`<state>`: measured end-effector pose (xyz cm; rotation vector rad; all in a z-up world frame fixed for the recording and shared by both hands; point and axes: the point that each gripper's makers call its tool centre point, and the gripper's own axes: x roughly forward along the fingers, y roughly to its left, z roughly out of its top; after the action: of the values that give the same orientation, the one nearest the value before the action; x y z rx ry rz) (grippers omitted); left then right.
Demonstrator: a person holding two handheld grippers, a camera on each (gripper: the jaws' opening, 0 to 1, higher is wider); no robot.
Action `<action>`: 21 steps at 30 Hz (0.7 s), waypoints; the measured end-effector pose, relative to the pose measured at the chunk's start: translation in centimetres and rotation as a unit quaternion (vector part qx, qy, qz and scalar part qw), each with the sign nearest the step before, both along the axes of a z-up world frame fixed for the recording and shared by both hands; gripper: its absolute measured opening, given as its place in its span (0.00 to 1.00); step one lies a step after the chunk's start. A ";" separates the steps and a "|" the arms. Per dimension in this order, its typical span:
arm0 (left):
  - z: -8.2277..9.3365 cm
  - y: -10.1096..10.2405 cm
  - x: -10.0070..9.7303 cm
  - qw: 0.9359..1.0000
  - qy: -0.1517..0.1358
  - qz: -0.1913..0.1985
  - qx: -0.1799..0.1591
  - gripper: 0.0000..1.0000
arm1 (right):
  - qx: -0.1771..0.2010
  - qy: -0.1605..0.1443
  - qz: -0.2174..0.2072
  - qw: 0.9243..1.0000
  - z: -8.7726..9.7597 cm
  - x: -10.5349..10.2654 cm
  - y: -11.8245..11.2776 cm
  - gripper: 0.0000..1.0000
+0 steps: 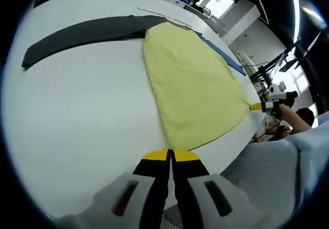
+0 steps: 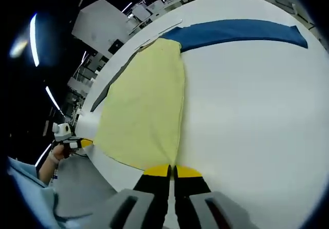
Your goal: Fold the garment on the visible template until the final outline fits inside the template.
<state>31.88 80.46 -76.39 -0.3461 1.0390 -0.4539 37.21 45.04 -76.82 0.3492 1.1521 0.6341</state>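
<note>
Hand-held grippers (image 1: 170,156) (image 2: 172,171) closed on garment (image 1: 193,80)

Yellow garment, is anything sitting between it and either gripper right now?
Nothing visible is in the way. The left gripper and the right gripper each sit with jaws closed at a corner of the yellow garment on the white table.

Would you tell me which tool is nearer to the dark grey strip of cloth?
Left. The left tool grips the yellow garment's corner on the side where the dark grey strip lies; the right tool grips the opposite corner, nearer the blue strip.
</note>
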 end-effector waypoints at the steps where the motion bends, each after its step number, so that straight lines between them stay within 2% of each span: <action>1: 0.1 -0.1 0.1 1.000 -0.003 -0.001 -0.002 0.00 | -0.002 -0.006 0.006 1.000 -0.1 0.2 -0.2 0.00; 3: 0.9 -0.3 1.0 1.000 -0.023 0.002 -0.021 0.00 | -0.017 -0.030 0.019 0.999 -0.1 0.6 -0.7 0.00; 4: 1.5 -0.8 1.5 0.998 -0.030 0.011 -0.045 0.00 | -0.022 -0.038 0.025 0.999 0.0 0.8 -0.9 0.00; 5: 2.1 -1.1 1.9 0.997 -0.039 0.012 -0.060 0.00 | -0.016 -0.061 0.033 0.997 0.6 1.3 -0.8 0.00; 7: 3.0 -1.7 2.8 0.995 -0.066 0.009 -0.080 0.03 | -0.013 -0.069 0.017 0.997 1.4 1.9 -1.2 0.04; 10: 3.5 -2.0 3.5 0.992 -0.093 0.007 -0.083 0.12 | 0.004 -0.066 0.002 0.998 1.9 2.9 -1.5 0.05; 12: 3.7 -2.3 3.8 0.990 -0.106 0.009 -0.093 0.21 | 0.027 -0.079 -0.012 0.996 2.7 4.0 -1.5 0.10; 13: 3.6 -2.3 3.8 0.990 -0.102 0.013 -0.095 0.22 | 0.037 -0.090 -0.019 0.995 3.1 4.5 -1.5 0.15; 14: 3.8 -2.4 4.0 0.989 -0.107 0.019 -0.098 0.23 | 0.048 -0.114 -0.026 0.992 3.8 5.2 -1.7 0.21; 15: 4.1 -2.4 4.3 0.987 -0.115 0.027 -0.105 0.25 | 0.052 -0.137 -0.027 0.989 4.2 5.6 -1.8 0.30; 16: 4.8 -2.6 4.8 0.983 -0.132 0.045 -0.122 0.28 | 0.046 -0.175 -0.027 0.983 4.8 6.4 -2.3 0.36; 17: 5.3 -2.7 5.0 0.979 -0.144 0.052 -0.133 0.33 | 0.035 -0.192 -0.026 0.980 4.9 6.8 -2.8 0.40; 19: 6.2 -2.8 5.4 0.971 -0.166 0.069 -0.157 0.40 | 0.010 -0.224 -0.038 0.974 5.3 8.2 -4.0 0.42; 20: 6.6 -2.9 5.5 0.968 -0.175 0.075 -0.165 0.44 | 0.009 -0.243 -0.051 0.969 5.8 9.0 -4.7 0.41; 21: 7.0 -2.9 5.8 0.963 -0.186 0.085 -0.175 0.47 | 0.016 -0.248 -0.063 0.967 6.1 9.5 -5.0 0.42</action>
<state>37.67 77.60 -69.41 -0.6325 0.5542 -0.5243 46.72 40.04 -70.68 0.2677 0.6360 0.5850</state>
